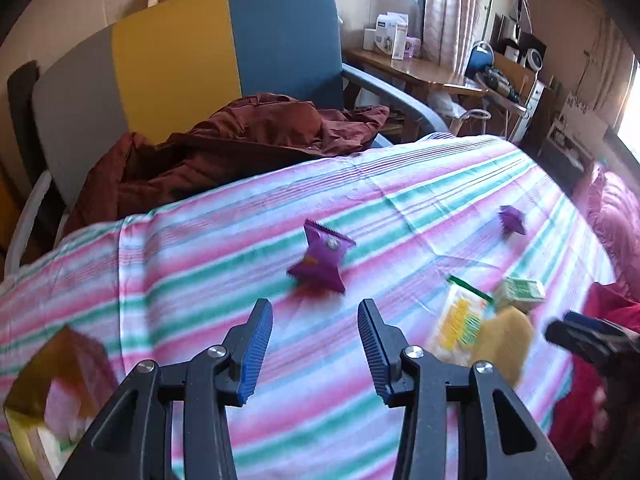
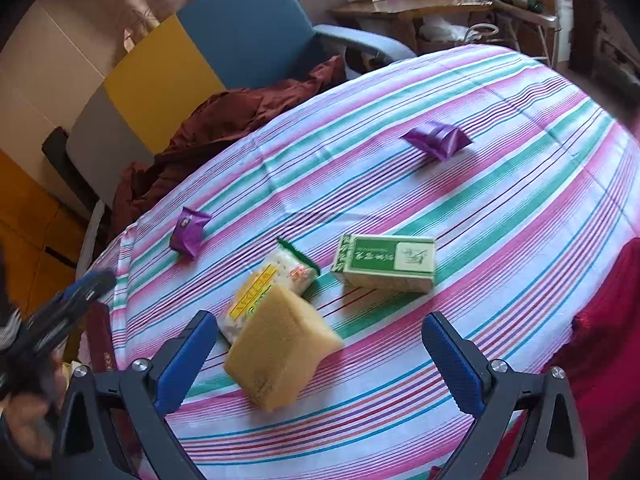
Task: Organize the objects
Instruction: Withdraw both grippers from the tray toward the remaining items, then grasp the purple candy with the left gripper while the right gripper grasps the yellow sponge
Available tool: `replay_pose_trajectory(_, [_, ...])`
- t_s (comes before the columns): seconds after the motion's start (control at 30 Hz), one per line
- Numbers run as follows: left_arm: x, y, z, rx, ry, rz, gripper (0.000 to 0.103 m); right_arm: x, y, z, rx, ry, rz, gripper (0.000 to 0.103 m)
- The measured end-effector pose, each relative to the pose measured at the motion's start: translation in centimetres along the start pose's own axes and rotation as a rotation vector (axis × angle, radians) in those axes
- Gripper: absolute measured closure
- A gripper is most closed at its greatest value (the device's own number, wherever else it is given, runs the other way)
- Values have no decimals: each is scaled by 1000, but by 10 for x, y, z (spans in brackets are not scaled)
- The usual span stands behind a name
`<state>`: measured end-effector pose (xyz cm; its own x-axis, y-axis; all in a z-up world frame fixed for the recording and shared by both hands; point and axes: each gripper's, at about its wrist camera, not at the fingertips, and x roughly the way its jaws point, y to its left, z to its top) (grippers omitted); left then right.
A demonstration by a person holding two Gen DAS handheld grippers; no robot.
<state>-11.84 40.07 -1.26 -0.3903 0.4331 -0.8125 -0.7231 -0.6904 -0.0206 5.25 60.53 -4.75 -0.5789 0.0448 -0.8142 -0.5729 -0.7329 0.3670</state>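
On the striped cloth [image 2: 500, 184] lie a yellow sponge [image 2: 280, 356], a white-and-yellow snack packet [image 2: 272, 284], a green-and-white box [image 2: 386, 262] and two purple packets [image 2: 188, 232] [image 2: 438, 140]. My right gripper [image 2: 320, 356] is open, its jaws standing either side of the sponge, just above it. My left gripper [image 1: 316, 344] is open and empty, just short of a purple packet [image 1: 322, 258]. The sponge [image 1: 504, 340], snack packet [image 1: 460, 320], box [image 1: 520, 292] and second purple packet [image 1: 511, 219] lie to its right.
An open cardboard box [image 1: 52, 380] sits at the cloth's near left edge. A dark red jacket [image 1: 224, 140] lies on a grey, yellow and blue chair [image 1: 180, 60] behind. Red fabric [image 2: 608, 332] lies at the right. A cluttered wooden desk [image 1: 432, 68] stands at the back.
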Motion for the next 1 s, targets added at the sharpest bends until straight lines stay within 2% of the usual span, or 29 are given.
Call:
replay_pose_trajectory(0.23, [49, -14, 23, 109, 20, -13, 57, 6, 2, -2, -5, 39, 16, 0])
replay_pose_trajectory(0.5, [97, -17, 33, 154, 64, -51, 57, 13, 1, -1, -8, 69, 14, 0])
replay_pose_trajectory(0.6, [112, -18, 34, 166, 68, -41, 57, 16, 1, 0, -4, 72, 13, 0])
replay_pose_trajectory(0.63, [117, -17, 34, 158, 69, -35, 65, 17, 1, 0, -4, 73, 13, 0])
replay_pose_trajectory(0.67, [120, -16, 34, 144, 77, -27, 68, 18, 1, 0, -2, 74, 12, 0])
replay_pose_trajectory(0.77, [119, -11, 27, 84, 75, -39, 68, 22, -3, 0, 24, 85, 40, 0])
replay_pose_trajectory(0.9, [106, -18, 8, 98, 82, -21, 68, 28, -8, 2, 76, 102, 95, 0])
replay_pose_trajectory(1.0, [97, -21, -3, 87, 104, -3, 68, 31, -9, 1, 90, 103, 101, 0])
